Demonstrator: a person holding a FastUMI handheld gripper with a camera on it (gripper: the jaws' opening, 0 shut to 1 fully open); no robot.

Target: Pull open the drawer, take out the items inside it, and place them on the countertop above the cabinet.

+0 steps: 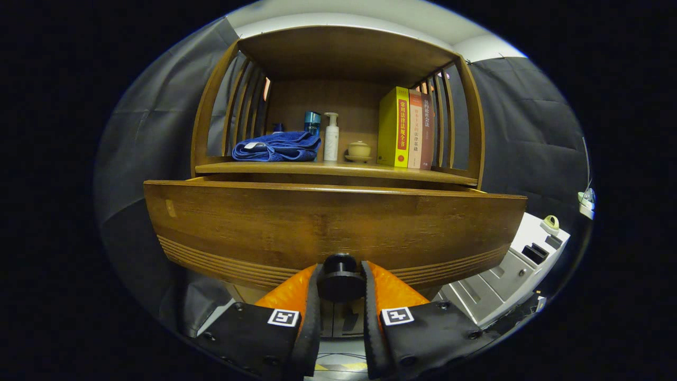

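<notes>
The gripper (341, 283) was closed on the dark round knob (340, 278) of the wooden drawer (333, 222), one finger pressed against each side of the knob. The drawer front stood pulled out toward the camera, its top edge sitting forward of the shelf board above it, with a narrow gap visible between the two. The inside of the drawer could not be seen from this angle, so whatever it held was hidden behind the tall front panel.

Above the drawer, the cabinet's countertop (338, 170) formed an open wooden shelf with slatted sides and a roof board. On it lay a folded blue towel (277, 146) toward the left side. Just behind and beside the towel stood a blue-capped bottle (312, 123) and a white pump bottle (331, 136), close together. To the right of the pump bottle sat a small cream lidded cup (359, 151) on a saucer. Further right, a yellow book (394, 127) stood upright with two more books (421, 129) leaning against it, next to the right-hand slats.

Off to the lower right, beyond the drawer's corner, stood a grey-white unit (521, 262) with small drawers.
</notes>
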